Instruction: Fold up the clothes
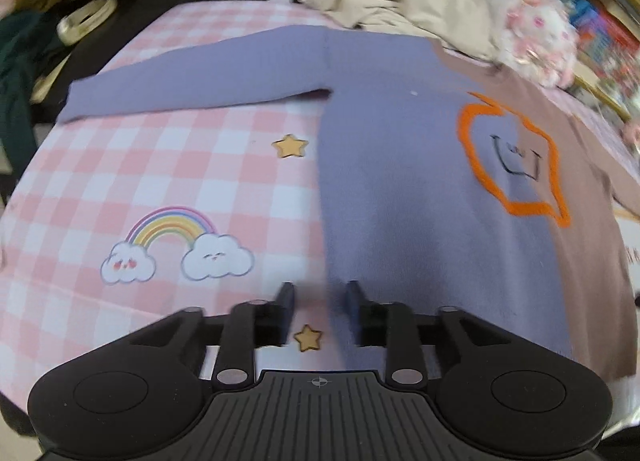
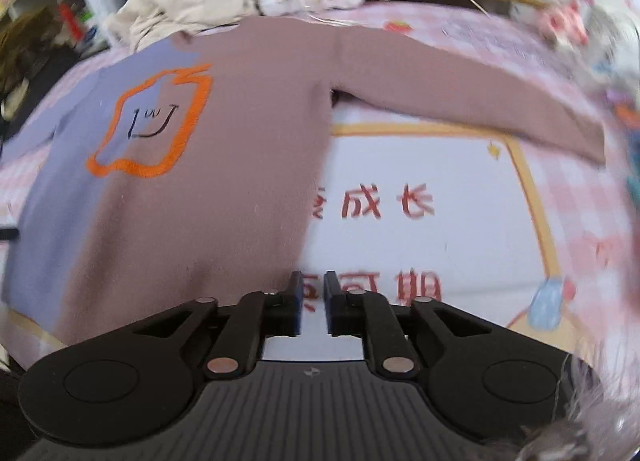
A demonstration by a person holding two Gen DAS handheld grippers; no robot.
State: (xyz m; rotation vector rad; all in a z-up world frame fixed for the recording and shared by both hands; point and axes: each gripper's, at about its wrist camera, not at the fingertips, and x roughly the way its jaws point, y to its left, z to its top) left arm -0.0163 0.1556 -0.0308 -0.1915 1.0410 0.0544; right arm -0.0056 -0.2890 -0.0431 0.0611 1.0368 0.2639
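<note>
Across the pink checked bed cover (image 1: 168,165): two-tone sweater (image 1: 400,189) spread flat, both sleeves out.

Left wrist view: purple sleeve (image 1: 192,81) is seen stretched sideways; left gripper (image 1: 318,303) hovers at the purple side edge near the hem, fingers parted moderately, nothing held. Right wrist view: brown sleeve (image 2: 472,97) lies extended over the printed panel (image 2: 420,205); right gripper (image 2: 313,293) sits by the brown side edge, fingers narrow, a small gap, empty. Knit is judged soft, light, limp and likely to sag; hem corners or cuffs are best pinched through full thickness.

The sweater (image 1: 400,189) is soft matt knit, the checked bedcover (image 1: 168,181) smooth printed cloth, each claw matt black plastic.
</note>
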